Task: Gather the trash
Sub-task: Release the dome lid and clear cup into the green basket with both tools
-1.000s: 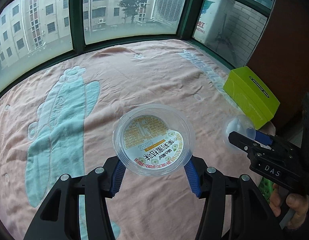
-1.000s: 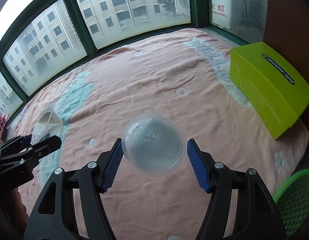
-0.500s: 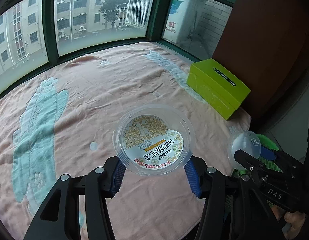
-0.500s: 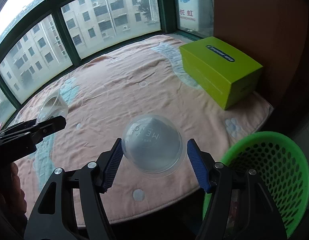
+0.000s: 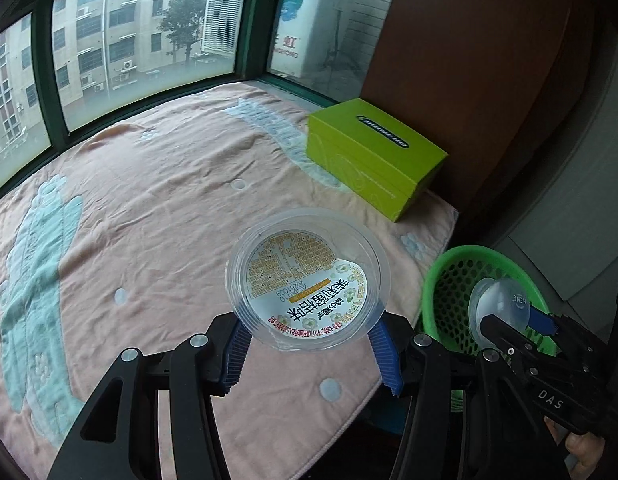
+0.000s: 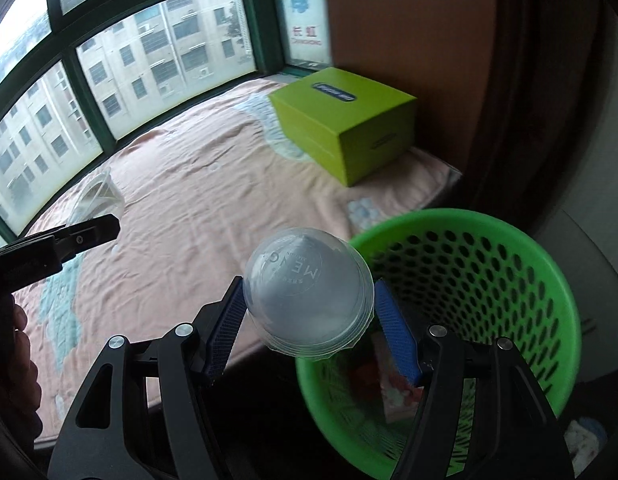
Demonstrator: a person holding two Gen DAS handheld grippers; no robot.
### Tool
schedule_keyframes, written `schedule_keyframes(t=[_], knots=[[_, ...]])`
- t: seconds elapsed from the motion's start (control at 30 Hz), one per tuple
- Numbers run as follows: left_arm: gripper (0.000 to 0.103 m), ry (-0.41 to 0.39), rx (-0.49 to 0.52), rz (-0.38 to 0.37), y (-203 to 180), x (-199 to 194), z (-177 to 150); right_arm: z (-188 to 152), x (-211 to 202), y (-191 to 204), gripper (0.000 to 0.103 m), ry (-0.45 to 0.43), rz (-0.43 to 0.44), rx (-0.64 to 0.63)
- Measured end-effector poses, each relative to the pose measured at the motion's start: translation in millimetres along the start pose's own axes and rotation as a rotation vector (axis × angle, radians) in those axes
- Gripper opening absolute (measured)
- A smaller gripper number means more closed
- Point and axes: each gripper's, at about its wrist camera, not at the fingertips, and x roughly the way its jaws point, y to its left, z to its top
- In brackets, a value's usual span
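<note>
The left claw (image 5: pixel 311 354) grips a clear plastic cup (image 5: pixel 309 278) by its sides, the blue pads (image 5: pixel 383 354) pressed against the wall on either side. The cup's mouth faces away from the camera, and its printed foil seal, white with an orange block of small text, is peeled partly back. The cup hangs over the near right part of a bed covered with a pink blanket (image 5: pixel 157 200) patterned in pale blue shapes.

The right claw (image 6: pixel 309 328) grips a clear domed lid (image 6: pixel 307 292), holding it at the rim between its blue pads (image 6: pixel 395 340), with the dome facing away from the camera and faint round lettering on it. The lid hangs at the near left rim of a green perforated basket (image 6: pixel 509 280) that stands on the floor just beside the bed's right edge. Some scraps lie in the bottom of the basket, too blurred to name. In the left wrist view the same lid (image 5: pixel 501 304) appears over the basket (image 5: pixel 441 280), with part of a hand below at the right edge.

A lime-green box (image 5: pixel 373 160) sits at the far right of the bed, next to a brown wall panel. Green-framed windows run along the far side of the bed.
</note>
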Motion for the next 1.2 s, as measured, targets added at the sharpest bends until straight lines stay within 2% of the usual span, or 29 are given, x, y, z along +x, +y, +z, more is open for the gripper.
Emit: schedule_keyframes(t=[0.27, 0.57, 0.87, 1.2], knots=[[0.052, 0.008, 0.044, -0.039, -29.5, 5.7, 1.1, -13.9, -15.1, -44.0, 0.065, -0.008, -0.079, 0.073], [0.052, 0.017, 0.084, -0.071, -57.3, 10.1, 0.8, -21.5, -27.7, -71.1, 0.065, -0.023, -0.163, 0.109], [0.052, 0.018, 0.118, -0.091, -78.6, 13.1, 1.1, -25.7, -35.2, -90.1, 0.066, -0.032, -0.202, 0.145], [0.052, 0.024, 0.155, -0.117, -100.0, 14.1, 0.6, -28.3, -46.2, -103.0, 0.075, -0.054, -0.215, 0.182]])
